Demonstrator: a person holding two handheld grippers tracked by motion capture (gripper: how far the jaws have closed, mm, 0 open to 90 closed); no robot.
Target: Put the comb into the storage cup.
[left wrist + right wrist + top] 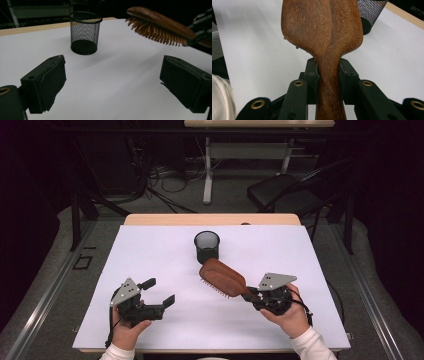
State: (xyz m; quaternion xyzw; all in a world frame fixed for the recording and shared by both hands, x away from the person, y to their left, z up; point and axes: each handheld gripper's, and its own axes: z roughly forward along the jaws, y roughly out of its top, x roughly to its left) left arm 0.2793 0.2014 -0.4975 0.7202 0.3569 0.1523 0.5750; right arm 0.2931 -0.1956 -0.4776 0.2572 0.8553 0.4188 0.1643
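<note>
The right tongs [254, 295] clamp the narrow handle of a wooden hairbrush [222, 277], held clear above the white desk [150, 250] with its long axis running from the tongs up-left toward the black mesh pen cup [207, 246], which stands just beyond the brush's rounded head, far centre. The brush back is smooth brown wood and its stiff bristles face down. The left tongs [161, 292] gape wide and empty at the near left, well apart from both, so the right hand is nearer.
</note>
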